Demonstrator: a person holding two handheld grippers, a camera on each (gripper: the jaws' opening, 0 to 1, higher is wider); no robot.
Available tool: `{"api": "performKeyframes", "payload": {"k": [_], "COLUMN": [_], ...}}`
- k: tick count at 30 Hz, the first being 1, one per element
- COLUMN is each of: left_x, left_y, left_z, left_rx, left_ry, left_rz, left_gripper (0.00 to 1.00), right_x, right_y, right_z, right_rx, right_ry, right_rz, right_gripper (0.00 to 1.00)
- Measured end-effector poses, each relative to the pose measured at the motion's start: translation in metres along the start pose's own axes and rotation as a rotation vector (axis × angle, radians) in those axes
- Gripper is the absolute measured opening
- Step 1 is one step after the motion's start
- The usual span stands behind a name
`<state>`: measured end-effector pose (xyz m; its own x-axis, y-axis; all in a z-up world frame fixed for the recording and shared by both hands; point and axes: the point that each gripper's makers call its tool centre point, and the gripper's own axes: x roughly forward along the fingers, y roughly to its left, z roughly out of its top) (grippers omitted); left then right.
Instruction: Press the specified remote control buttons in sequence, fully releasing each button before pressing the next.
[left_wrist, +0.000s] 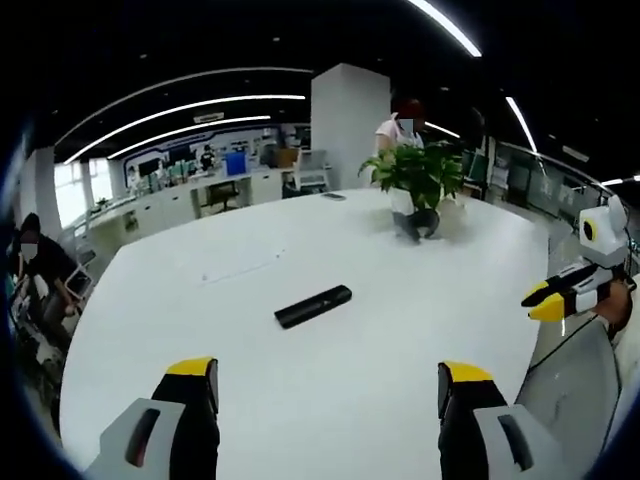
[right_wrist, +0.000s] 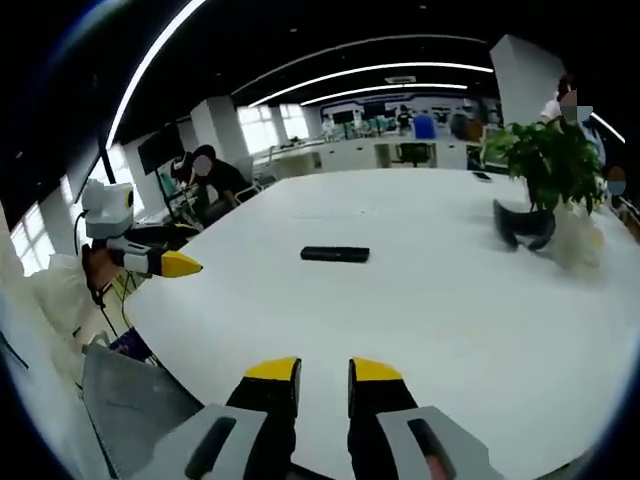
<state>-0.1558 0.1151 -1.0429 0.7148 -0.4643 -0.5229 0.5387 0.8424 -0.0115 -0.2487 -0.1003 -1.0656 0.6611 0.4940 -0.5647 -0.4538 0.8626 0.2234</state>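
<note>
In the left gripper view, the left tool (left_wrist: 328, 385) hangs over the near edge of the white tabletop (left_wrist: 250, 400) with its two yellow-tipped jaws spread wide apart and nothing between them. The black remote control (left_wrist: 313, 306) lies flat on the tabletop ahead of the jaws, near the middle of the surface and well apart from every edge, its long side running slantwise across the view. Toward the far edge stands a potted plant (left_wrist: 418, 172) with a dark curved object (left_wrist: 416, 225) at its foot, and a small dark thing (left_wrist: 334, 196) lies close to that same far edge. The right tool (left_wrist: 548, 302) comes in beyond the tabletop's right-hand edge, its yellow tips pointing inward and close together. People sit or stand past the left and far edges. In the right gripper view, the right tool (right_wrist: 324, 383) sits above the near edge of the tabletop (right_wrist: 450, 330), jaws nearly together with only a narrow gap, gripping nothing. The remote control (right_wrist: 335, 254) lies flat ahead, near the middle of the tabletop. The potted plant (right_wrist: 548, 160) stands toward the far right corner. The left tool (right_wrist: 180, 265) shows off the left-hand edge; how its jaws stand cannot be told from here.
</note>
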Motion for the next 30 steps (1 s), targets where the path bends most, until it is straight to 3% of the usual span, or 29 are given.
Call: {"api": "performKeyframes", "payload": {"k": [6, 20, 30], "left_x": [0.023, 0.078, 0.113], "left_y": [0.011, 0.023, 0.031], "left_z": [0.008, 0.029, 0.028], "left_rx": [0.063, 0.195, 0.276], "left_ry": [0.03, 0.1, 0.187], "left_rz": [-0.027, -0.117, -0.167], "left_gripper": [0.92, 0.82, 0.74], "right_x": [0.005, 0.006, 0.011], "right_y": [0.001, -0.001, 0.0], "right_z": [-0.004, -0.017, -0.023], "right_rx": [-0.004, 0.034, 0.054], "right_ry": [0.048, 0.123, 0.142], "right_rz": [0.016, 0.036, 0.041], "right_gripper": [0.0, 0.0, 0.0]}}
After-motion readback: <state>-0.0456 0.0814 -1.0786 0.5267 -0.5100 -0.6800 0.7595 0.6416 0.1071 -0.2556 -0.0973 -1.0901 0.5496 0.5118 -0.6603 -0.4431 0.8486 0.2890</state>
